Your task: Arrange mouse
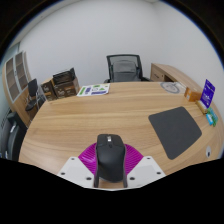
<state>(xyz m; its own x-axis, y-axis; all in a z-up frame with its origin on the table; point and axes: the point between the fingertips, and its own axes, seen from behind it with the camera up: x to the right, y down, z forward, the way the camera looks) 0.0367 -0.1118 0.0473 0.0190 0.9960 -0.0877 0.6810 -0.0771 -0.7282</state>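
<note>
A black computer mouse (111, 157) sits between the two fingers of my gripper (111, 150). The magenta pads (90, 158) press against both of its sides, so the gripper is shut on it. The mouse points away from me over the near edge of a wooden desk (90, 115). I cannot tell if it rests on the desk or is held just above it. A dark grey mouse pad (176, 130) lies on the desk ahead and to the right of the fingers, apart from the mouse.
A black office chair (124, 68) stands behind the desk and another (35, 95) at its left end. A leaflet (94, 90), a brown desk organiser (62, 83) and a purple box (207, 94) sit along the desk's far and right sides.
</note>
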